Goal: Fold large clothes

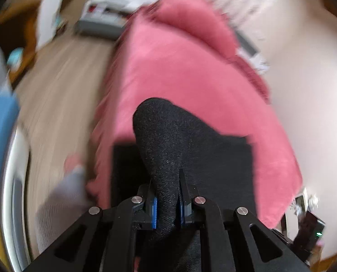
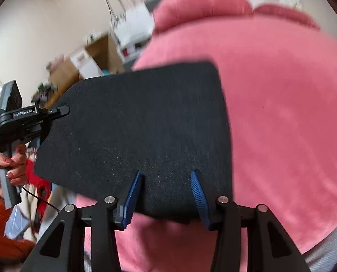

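My left gripper (image 1: 167, 204) has its jaws pinched nearly shut on a bunched edge of the black felt-like cloth (image 2: 136, 136), which rises from them in a stiff hump. My right gripper (image 2: 166, 192) has its jaws about half open, the cloth's near edge lying between the blue ribbed pads (image 2: 132, 195); whether they press on it I cannot tell. The black cloth hangs spread between my two grippers, above the large pink fleece blanket (image 2: 281, 113) that covers the surface beneath.

To fold well, I judge I should keep both corners level and taut, carry the near edge across to meet the far one, and lay it flat before letting go.

On the far left stand cardboard boxes (image 2: 100, 54) and a grey-and-white machine (image 1: 105, 15), well apart from the cloth. Nothing blocks the fold, though the pink blanket's rumpled far ridge may catch it.
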Motion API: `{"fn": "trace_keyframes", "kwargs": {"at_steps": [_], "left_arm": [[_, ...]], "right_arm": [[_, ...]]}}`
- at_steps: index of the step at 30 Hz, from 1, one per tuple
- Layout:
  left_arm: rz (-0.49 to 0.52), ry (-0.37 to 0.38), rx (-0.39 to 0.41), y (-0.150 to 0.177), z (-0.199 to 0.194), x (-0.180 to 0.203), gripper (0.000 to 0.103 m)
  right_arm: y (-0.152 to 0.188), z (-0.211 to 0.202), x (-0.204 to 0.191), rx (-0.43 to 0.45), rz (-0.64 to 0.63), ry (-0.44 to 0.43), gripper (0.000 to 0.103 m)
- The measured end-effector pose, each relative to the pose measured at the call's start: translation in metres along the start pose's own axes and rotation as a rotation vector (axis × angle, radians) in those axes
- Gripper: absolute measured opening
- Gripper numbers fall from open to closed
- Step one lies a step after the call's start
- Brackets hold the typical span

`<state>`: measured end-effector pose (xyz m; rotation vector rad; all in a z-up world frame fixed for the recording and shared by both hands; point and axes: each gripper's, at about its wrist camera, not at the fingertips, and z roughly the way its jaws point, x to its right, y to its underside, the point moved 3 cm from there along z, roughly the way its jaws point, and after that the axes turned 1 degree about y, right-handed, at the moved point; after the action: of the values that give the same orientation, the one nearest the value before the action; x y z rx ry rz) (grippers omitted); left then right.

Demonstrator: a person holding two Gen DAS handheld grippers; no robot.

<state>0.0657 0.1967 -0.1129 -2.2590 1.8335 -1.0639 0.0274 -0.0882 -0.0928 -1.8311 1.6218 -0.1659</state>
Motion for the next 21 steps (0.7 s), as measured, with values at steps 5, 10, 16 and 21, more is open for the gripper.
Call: {"fn": "trace_keyframes", "kwargs": {"at_steps": [5,10,16,21], "left_arm": [[-0.037,0.02,0.053,0.013,0.019,-0.02,0.022],[0.018,-0.01,0.088,-0.002,0.002,0.001,0.022],[0.091,-0.108,0.11,-0.008,0.015,-0.007,0.039],[0.057,-0.141,0.114,-0.012,0.031,-0.032,0.075]], "right_arm": [[-0.001,0.006,0.013,0.018,0.052,-0.049,0.047],[-0.02,-0.013,0.003,0.044,0.021,-0.033,0.047],[-0.086,0.001,-0.008,0.089,-0.098,0.065,0.047],[-0.128,0.059,-0.005,0.025,-0.165,0.164,0.047]]}}
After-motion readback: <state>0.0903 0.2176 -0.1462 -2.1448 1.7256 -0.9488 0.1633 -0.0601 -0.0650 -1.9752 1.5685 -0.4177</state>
